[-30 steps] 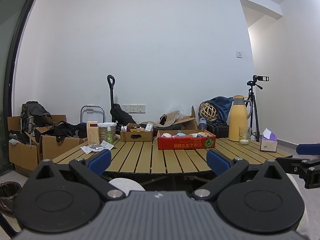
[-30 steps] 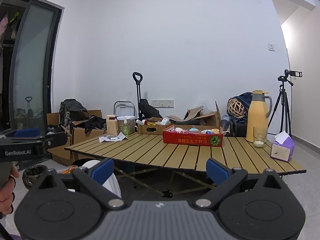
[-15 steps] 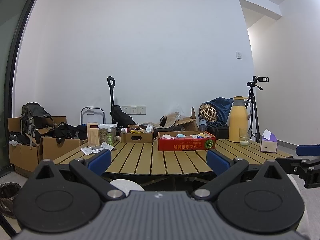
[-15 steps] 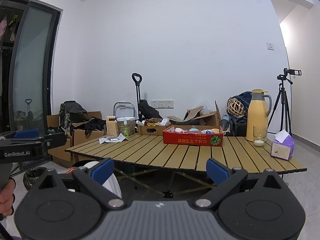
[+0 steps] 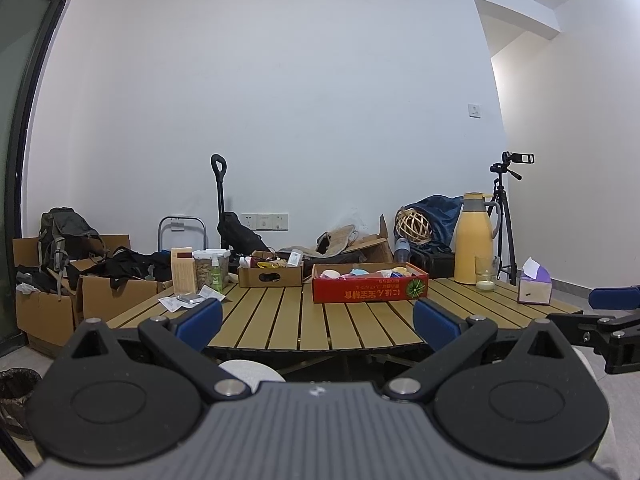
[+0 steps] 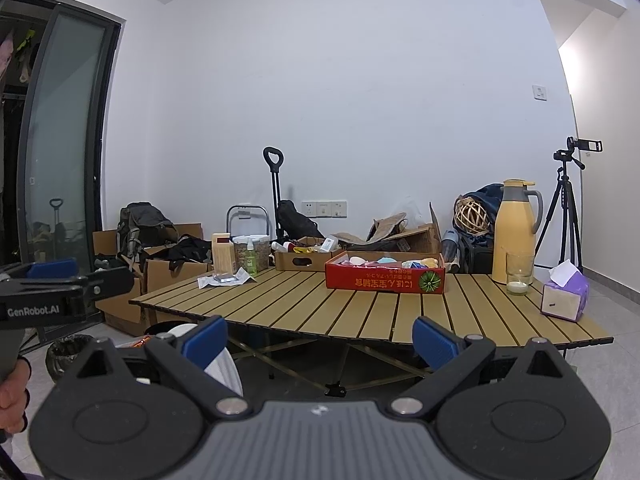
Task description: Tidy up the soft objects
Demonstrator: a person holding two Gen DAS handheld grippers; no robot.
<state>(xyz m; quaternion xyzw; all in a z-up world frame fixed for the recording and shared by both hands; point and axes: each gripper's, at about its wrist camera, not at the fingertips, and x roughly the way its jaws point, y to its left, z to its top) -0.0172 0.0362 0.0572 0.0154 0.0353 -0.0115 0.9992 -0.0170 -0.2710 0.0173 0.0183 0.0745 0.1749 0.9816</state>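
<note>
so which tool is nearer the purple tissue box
Right, as far as the views show. The right tool faces the table with the purple tissue box just off to its right. The left tool sits further left, so the box lies further off to its right.

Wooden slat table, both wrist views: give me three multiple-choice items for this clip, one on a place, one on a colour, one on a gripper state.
1. Where does the tissue box stand?
A. at the table's right end
B. inside the red box
C. on the floor

2. What colour is the thermos jug?
A. green
B. yellow
C. black

3. How do the left gripper and the right gripper stand?
A. both open, empty
B. both shut on cloth
C. left holds a glass

Key: 1 A, it sits on the slat table near that edge; 2 B, its body is yellow; 3 A, blue pads wide apart, nothing between.
</note>
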